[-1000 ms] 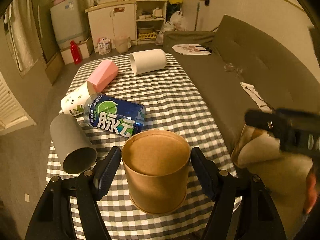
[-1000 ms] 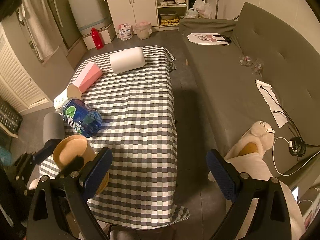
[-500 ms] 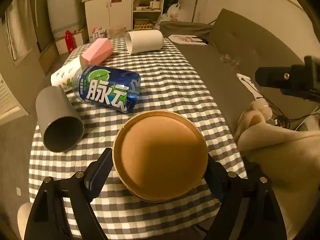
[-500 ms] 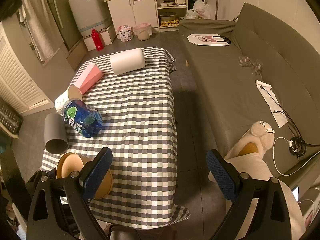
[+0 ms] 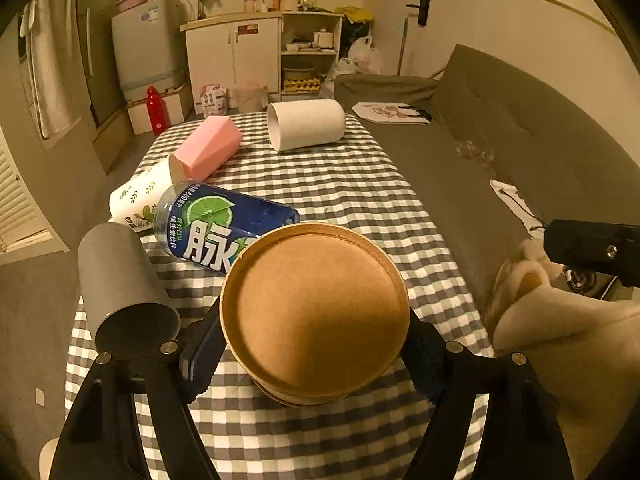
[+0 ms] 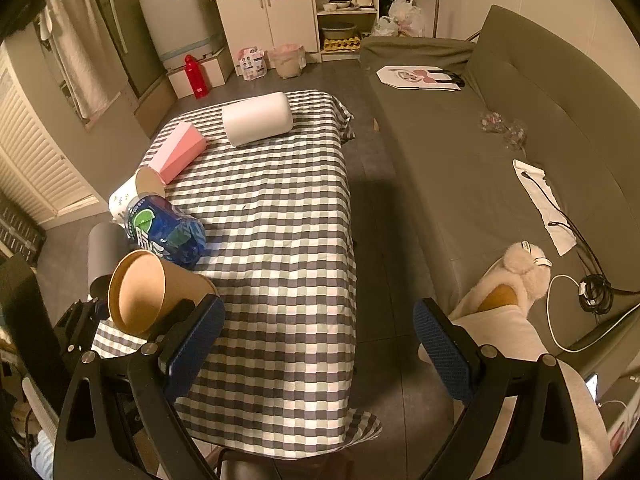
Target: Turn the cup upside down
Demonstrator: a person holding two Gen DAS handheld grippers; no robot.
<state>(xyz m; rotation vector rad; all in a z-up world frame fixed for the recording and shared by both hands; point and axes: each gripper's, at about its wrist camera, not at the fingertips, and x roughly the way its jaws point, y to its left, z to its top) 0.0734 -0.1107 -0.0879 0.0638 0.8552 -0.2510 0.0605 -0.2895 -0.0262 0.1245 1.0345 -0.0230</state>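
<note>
Bench under grey-white checked cloth fills frame centre. Brown paper cup, clamped in left tool, sits low centre of left view, tipped on its side, mouth toward camera: flip judged about halfway. Next move calls for finishing the roll and setting the rim down on bare cloth. Right tool gapes empty. Blue lime-label bottle and dark grey tube cup lie near, upper left, crowding that side.
</note>
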